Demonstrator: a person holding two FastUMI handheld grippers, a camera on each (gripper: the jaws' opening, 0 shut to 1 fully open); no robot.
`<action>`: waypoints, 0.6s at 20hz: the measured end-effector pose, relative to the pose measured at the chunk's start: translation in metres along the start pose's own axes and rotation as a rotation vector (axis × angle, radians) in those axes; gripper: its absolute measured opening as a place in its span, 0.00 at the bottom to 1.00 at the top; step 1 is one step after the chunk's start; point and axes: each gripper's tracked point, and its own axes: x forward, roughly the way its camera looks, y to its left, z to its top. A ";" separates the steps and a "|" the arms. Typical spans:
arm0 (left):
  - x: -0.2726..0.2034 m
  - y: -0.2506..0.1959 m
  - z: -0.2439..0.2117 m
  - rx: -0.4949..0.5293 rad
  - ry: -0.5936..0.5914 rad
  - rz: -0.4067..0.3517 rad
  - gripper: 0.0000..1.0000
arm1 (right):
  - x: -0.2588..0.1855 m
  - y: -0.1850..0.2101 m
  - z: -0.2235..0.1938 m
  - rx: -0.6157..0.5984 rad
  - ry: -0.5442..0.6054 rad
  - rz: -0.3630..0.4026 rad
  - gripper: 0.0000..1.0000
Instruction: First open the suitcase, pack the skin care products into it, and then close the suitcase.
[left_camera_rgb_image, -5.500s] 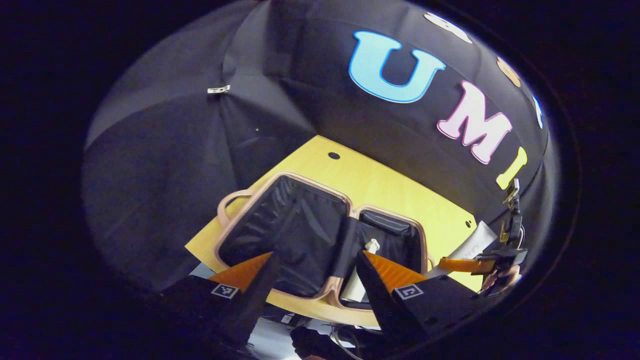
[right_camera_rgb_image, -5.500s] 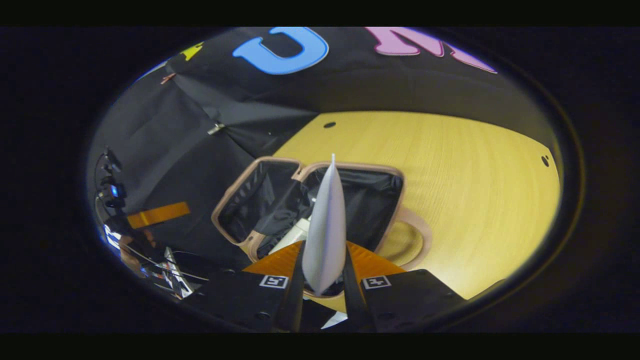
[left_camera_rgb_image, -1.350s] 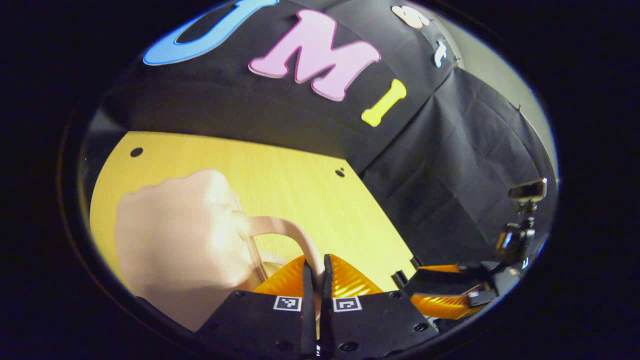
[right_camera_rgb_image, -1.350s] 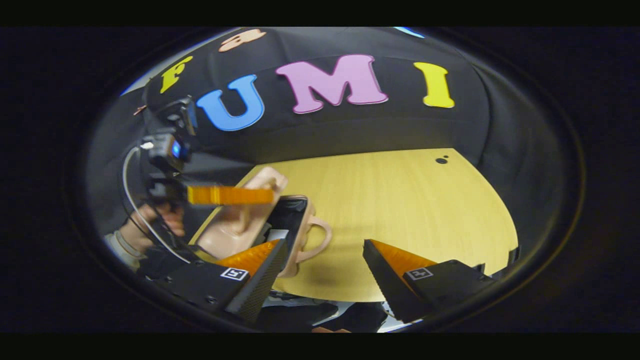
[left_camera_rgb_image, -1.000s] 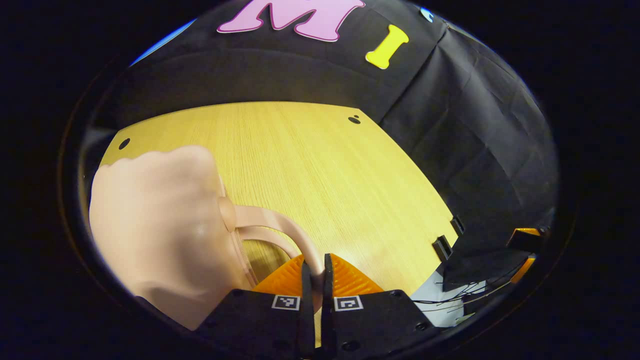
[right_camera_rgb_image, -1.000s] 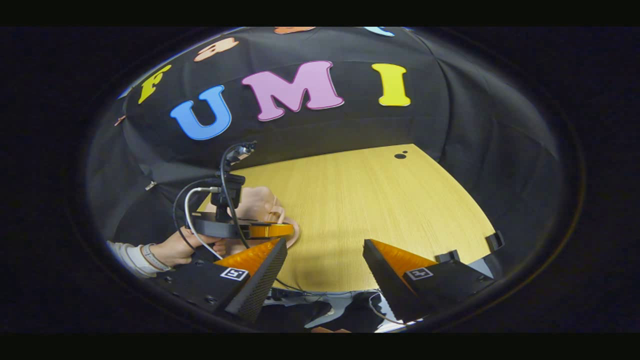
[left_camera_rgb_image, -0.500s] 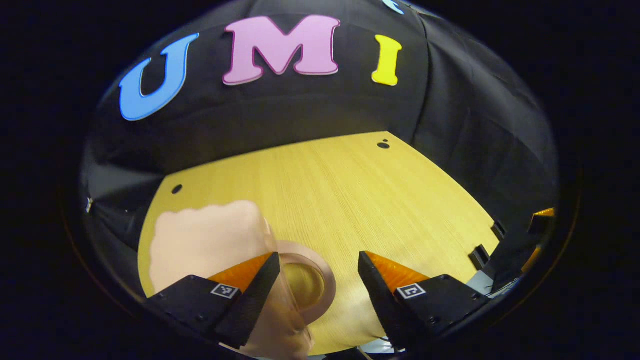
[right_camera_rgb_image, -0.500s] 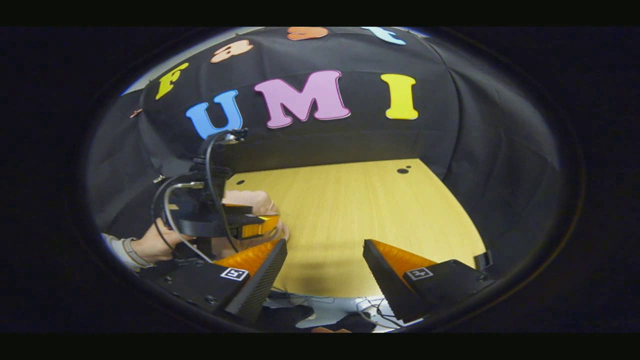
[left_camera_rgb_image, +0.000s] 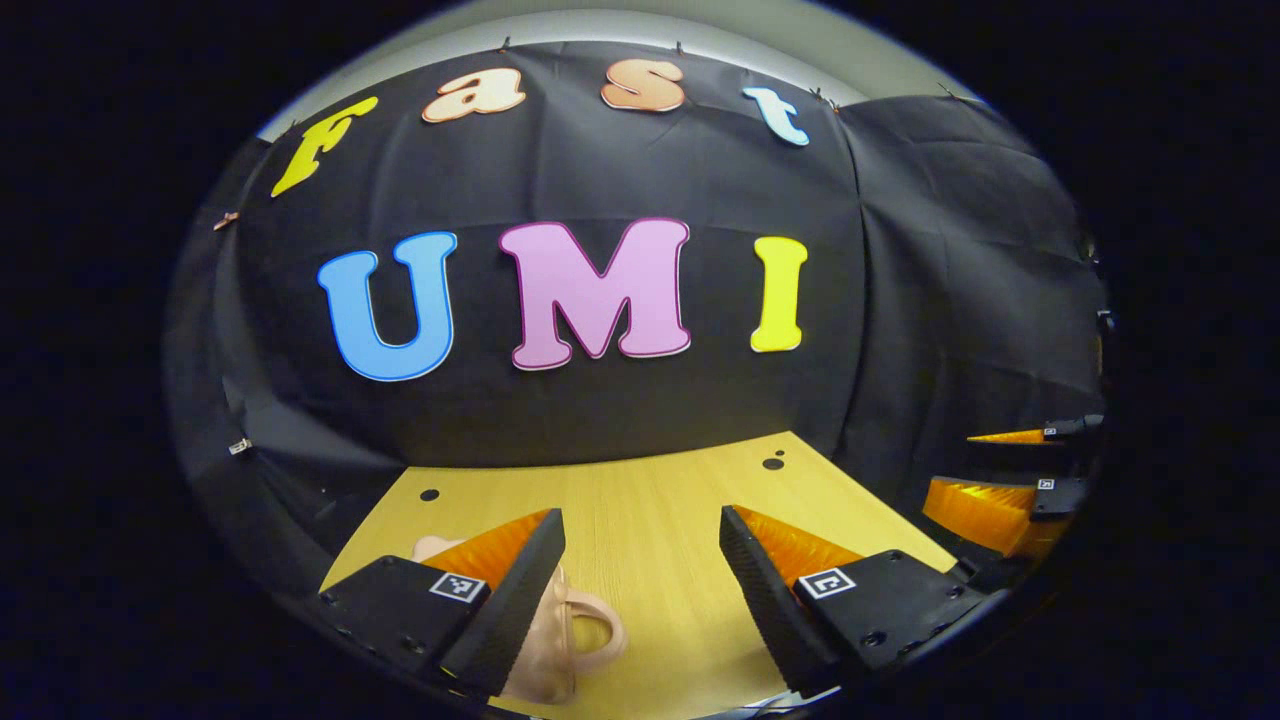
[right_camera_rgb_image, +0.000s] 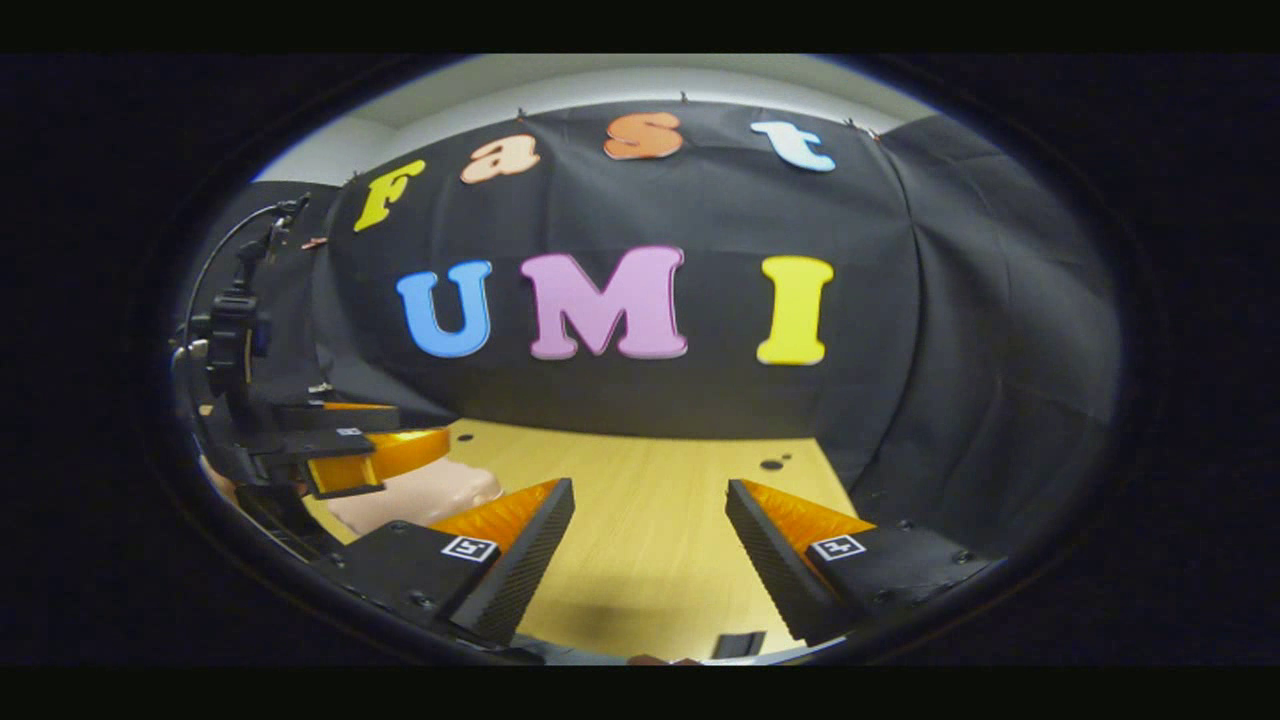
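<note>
Left gripper: the left gripper (left_camera_rgb_image: 640, 570) has its fingers spread wide with nothing between them; a second ago it was pinched on the suitcase handle, so it has let go and lifted back.
Right gripper: the right gripper (right_camera_rgb_image: 650, 545) is also spread and empty, held above the table (right_camera_rgb_image: 660, 540) and apart from the case.
Suitcase: the pink suitcase (left_camera_rgb_image: 550, 640) lies shut on the table, low and just behind the left gripper's left finger, its looped handle (left_camera_rgb_image: 600, 632) pointing toward the middle of the tabletop.
Skin care products: none lie on the visible tabletop; seconds ago a white tube and a bottle were going into the open case, so I judge they are inside, though the closed shell hides them.
What changed: the lid has gone from open to closed, the handle has been released, and both cameras have tilted up toward the booth wall.
Meaning for the task: open, pack and close all look done; only a check that the lid sits flush seems left.
Left gripper view adds: the handle loop, plus the other gripper at the far right edge, fingers parted.
Right gripper view adds: the case's smooth top (right_camera_rgb_image: 420, 495) under the other gripper at left, and the dark hole (right_camera_rgb_image: 771, 464) near the table's back edge.
</note>
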 end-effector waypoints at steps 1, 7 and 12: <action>-0.006 -0.004 0.010 -0.013 -0.022 0.015 0.98 | 0.001 -0.005 0.017 -0.029 -0.046 -0.003 0.97; -0.034 -0.006 0.073 -0.012 -0.158 0.032 0.98 | -0.002 -0.010 0.091 -0.081 -0.230 -0.051 0.97; -0.028 0.000 0.104 0.017 -0.224 0.038 0.97 | -0.010 -0.008 0.108 -0.063 -0.250 -0.089 0.98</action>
